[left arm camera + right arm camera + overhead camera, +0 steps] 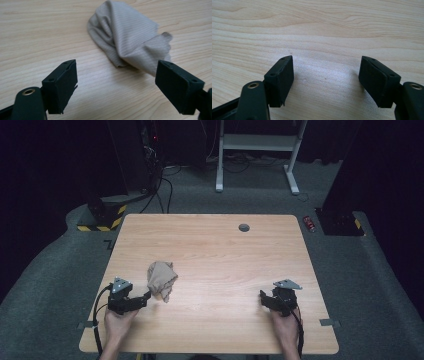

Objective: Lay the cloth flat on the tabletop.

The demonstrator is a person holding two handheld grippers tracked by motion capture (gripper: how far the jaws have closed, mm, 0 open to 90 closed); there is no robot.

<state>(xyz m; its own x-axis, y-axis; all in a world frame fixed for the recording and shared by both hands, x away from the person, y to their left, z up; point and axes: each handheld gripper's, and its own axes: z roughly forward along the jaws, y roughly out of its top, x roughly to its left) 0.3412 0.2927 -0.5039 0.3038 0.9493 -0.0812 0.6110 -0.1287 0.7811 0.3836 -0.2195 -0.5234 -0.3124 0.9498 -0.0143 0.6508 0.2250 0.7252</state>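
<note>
the crumpled cloth (130, 40) lies just ahead of the left hand-held gripper (116, 82), jaws wide, perhaps brushing one jaw, while the right hand-held gripper (325, 80) waits wide too, well apart.

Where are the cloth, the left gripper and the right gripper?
cloth (161, 279), high view, middle of the crumpled heap.
left gripper (145, 297), high view, between its jaw tips.
right gripper (264, 296), high view, between its jaw tips.

Cloth (130, 37): near corner hidden behind a black jaw, far end cropped by frame top. Small red item (310, 223) (floor, right of table): unidentifiable.
</note>
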